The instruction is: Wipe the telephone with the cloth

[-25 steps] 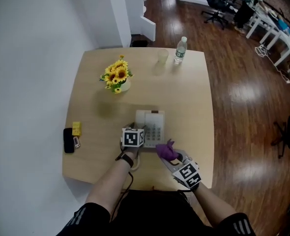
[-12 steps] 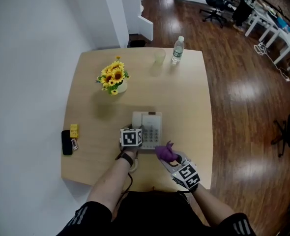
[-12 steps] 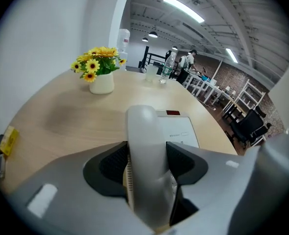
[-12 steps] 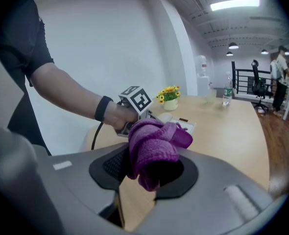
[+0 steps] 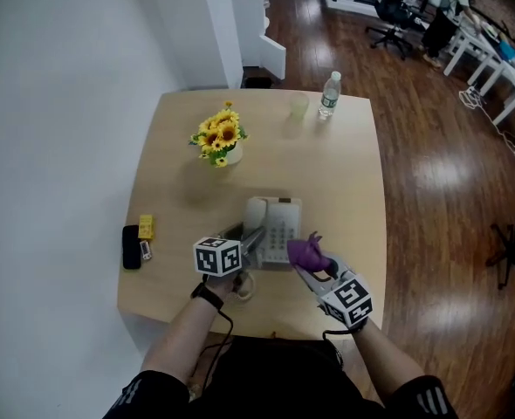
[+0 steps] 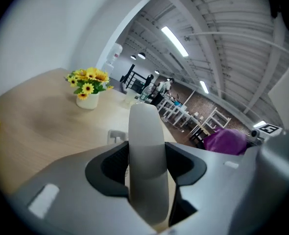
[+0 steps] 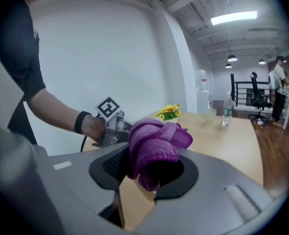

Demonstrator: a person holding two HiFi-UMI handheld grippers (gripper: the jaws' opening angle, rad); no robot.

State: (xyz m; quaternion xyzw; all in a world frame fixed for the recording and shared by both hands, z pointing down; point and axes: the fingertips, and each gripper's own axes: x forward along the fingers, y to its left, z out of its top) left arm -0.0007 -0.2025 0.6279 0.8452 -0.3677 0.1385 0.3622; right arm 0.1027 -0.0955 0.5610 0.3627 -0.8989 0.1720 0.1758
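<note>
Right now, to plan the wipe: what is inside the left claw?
The white handset, clamped in the left claw. Its near end is covered by the claw's body.

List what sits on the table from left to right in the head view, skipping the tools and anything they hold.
black case → yellow block → sunflower vase → telephone → water bottle

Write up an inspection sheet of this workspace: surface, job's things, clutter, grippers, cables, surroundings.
Surface: pale wooden table.
Job's things: telephone near the front edge; its handset and the purple cloth are both held.
Clutter: sunflowers, bottle and cup at the far side; black object and yellow item at the left edge.
Grippers: left gripper shut on handset; right gripper shut on cloth.
Cables: black cable below the left wrist; pale cord loop beside the telephone.
Surroundings: white wall, wood floor, chair.
</note>
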